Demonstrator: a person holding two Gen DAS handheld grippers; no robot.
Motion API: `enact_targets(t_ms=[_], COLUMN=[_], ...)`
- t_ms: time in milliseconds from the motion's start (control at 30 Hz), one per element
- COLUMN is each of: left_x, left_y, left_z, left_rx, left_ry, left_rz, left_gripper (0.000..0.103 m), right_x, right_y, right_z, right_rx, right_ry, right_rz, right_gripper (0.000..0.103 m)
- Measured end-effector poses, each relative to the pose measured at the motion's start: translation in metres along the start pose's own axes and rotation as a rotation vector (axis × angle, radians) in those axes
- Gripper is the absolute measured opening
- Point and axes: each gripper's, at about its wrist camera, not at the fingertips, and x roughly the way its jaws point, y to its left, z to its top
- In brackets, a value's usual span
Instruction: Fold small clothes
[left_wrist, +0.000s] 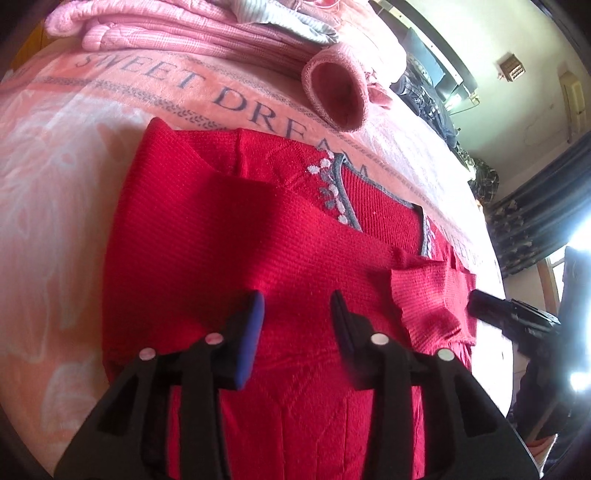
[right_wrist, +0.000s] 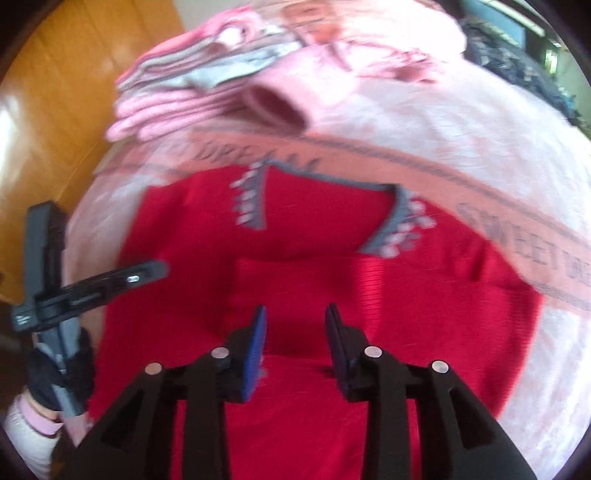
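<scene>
The red sweater (left_wrist: 236, 236) was laid flat on the pink blanket (left_wrist: 59, 177) of the bed, both sleeves already folded in; the left gripper (left_wrist: 297, 310) and the right gripper (right_wrist: 295, 325) were held above it, jaws apart and empty. The hem would best be gripped at both corners and carried evenly toward the collar (right_wrist: 325, 177); little room was left beyond it, where a pile of pink clothes (right_wrist: 192, 88) was stacked.

Pink blanket (left_wrist: 55, 177) (lettered "SWEET DREAM") covers bed; red sweater (left_wrist: 229, 236) flat; pink folded stack (left_wrist: 177, 33) behind.
</scene>
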Motion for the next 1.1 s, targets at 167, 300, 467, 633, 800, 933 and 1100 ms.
enact_targets(t_ms=[167,300,467,633,800,933,1100], left_x=[0.003,0.005,0.007,0.008,0.009,0.011,0.012], left_y=[0.005,0.008,0.006,0.006,0.003,0.001,-0.002], left_z=[-0.002,-0.002,-0.002,-0.002,-0.002,-0.002,-0.002], left_rx=[-0.009,-0.007,0.015,0.015,0.019,0.021,0.028], left_ry=[0.012,0.013,0.012,0.012,0.011,0.007,0.008], left_rz=[-0.008,-0.013,-0.002,-0.001,0.015,0.032,0.05], left_gripper=[0.039,0.039,0.039,0.039,0.039,0.039,0.039], right_x=[0.039,0.065,0.062,0.028,-0.008,-0.016,-0.006], right_y=[0.038,0.035,0.028,-0.014,-0.069,-0.113,-0.164], right_z=[0.005,0.004,0.003,-0.001,-0.012,-0.026,-0.044], right_rx=[-0.044,-0.026,-0.019,0.1,0.212,0.281,0.396], right_ry=[0.074,0.11,0.085,0.018,-0.045,-0.055,-0.035], right_rz=[-0.063,-0.088,-0.111,0.017,0.056,0.021,0.011], right_gripper=[0.046,0.046,0.011,0.009,0.009,0.009,0.011])
